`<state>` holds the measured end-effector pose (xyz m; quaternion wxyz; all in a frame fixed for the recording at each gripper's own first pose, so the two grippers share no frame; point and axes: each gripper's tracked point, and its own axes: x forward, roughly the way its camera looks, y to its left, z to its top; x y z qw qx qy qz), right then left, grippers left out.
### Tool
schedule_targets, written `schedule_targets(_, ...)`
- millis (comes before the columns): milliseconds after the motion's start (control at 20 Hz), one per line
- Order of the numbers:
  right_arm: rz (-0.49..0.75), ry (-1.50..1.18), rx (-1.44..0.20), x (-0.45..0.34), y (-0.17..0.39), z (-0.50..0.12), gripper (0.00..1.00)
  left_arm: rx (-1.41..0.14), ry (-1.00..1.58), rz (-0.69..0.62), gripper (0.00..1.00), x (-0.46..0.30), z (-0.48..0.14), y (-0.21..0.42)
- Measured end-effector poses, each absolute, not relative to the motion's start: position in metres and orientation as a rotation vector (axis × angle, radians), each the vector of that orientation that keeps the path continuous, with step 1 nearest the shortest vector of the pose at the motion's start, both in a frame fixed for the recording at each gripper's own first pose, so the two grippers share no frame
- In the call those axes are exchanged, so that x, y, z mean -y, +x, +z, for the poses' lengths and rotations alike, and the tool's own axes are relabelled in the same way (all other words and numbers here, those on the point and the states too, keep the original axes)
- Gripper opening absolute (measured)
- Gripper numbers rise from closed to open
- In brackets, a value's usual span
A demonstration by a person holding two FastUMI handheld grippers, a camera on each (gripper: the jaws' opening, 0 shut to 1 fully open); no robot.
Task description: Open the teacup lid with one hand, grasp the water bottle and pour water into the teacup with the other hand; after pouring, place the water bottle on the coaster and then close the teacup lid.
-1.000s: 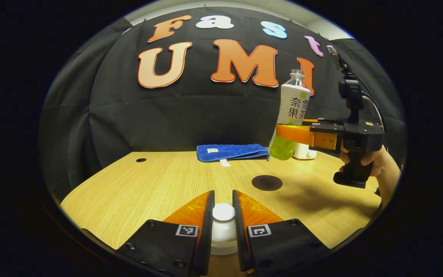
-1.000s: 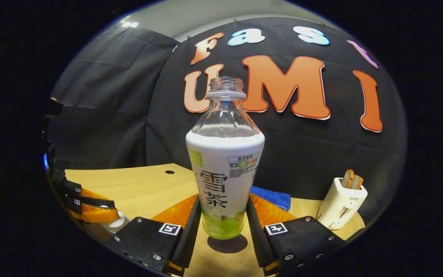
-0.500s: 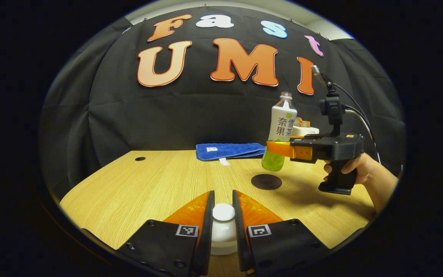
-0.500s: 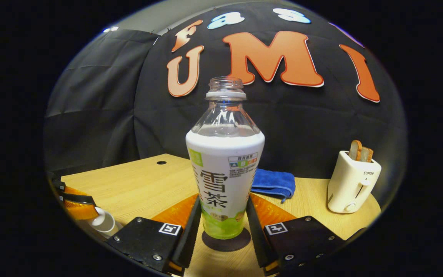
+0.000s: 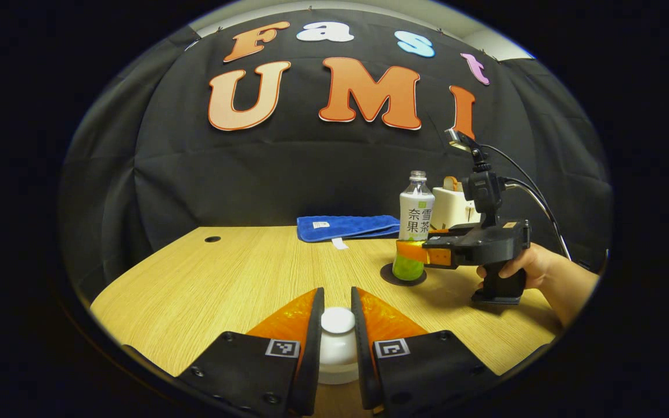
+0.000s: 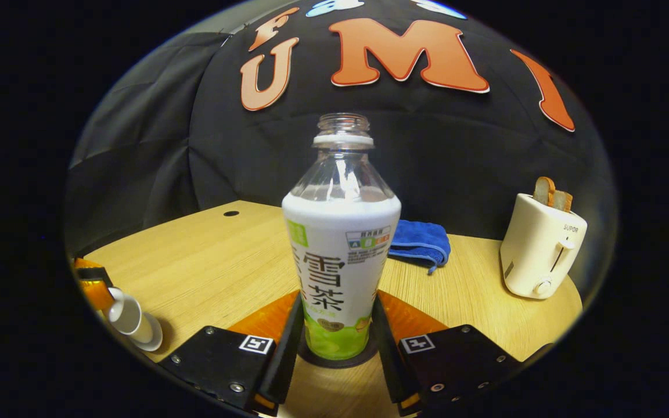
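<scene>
The water bottle (image 6: 340, 244) stands upright on the dark round coaster (image 6: 317, 360), its long axis vertical and its open, capless mouth pointing straight up. The right gripper (image 6: 334, 342) has its fingers (image 6: 286, 337) closed narrowly on the green lower part of the bottle, one on each side, both pressing on it. In the left gripper view the same bottle (image 5: 415, 226) is seen on the coaster (image 5: 389, 276), with the right gripper (image 5: 413, 253) reaching to it from the side and a hand (image 5: 523, 268) around the black handle.

The left gripper (image 5: 337, 337) is well apart from the coaster, nearer to the front edge of the tabletop (image 5: 241, 278). Its fingers (image 5: 314, 331) are almost closed around the white teacup lid (image 5: 337, 339), touching its knob on both sides; the knob points up. In the right gripper view this lid (image 6: 131, 322) appears tilted at the edge, held by the orange fingers.

Behind the coaster, a folded blue towel (image 5: 349, 228) lies on the tabletop. A white toaster (image 6: 540, 247) with slices of bread in it stands beside the towel, also behind the coaster.
</scene>
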<state>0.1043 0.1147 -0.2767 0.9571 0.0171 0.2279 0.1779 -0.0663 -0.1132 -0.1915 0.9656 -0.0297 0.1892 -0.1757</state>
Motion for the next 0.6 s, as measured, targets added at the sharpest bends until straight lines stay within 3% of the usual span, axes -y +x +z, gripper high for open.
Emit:
schedule_targets(150,0.366,0.052,-0.464,-0.115,0.102,-0.277,0.65,-0.386,-0.062,-0.354,0.33,0.113,-0.193,-0.066)
schedule_targets(300,0.36,0.05,-0.526,-0.113,0.096,-0.296,0.71,-0.392,-0.062,-0.353,0.33,0.114,-0.195,-0.067)
schedule_targets(500,0.361,0.06,-0.527,-0.113,0.09,-0.294,0.98,-0.407,-0.053,-0.351,0.29,0.115,-0.206,-0.068)
schedule_targets(550,0.357,0.05,-0.528,-0.11,0.086,-0.292,0.94,-0.418,-0.037,-0.344,0.33,0.113,-0.208,-0.067)
schedule_targets(600,0.356,0.04,-0.523,-0.108,0.083,-0.289,0.98,-0.427,-0.028,-0.337,0.33,0.111,-0.213,-0.068)
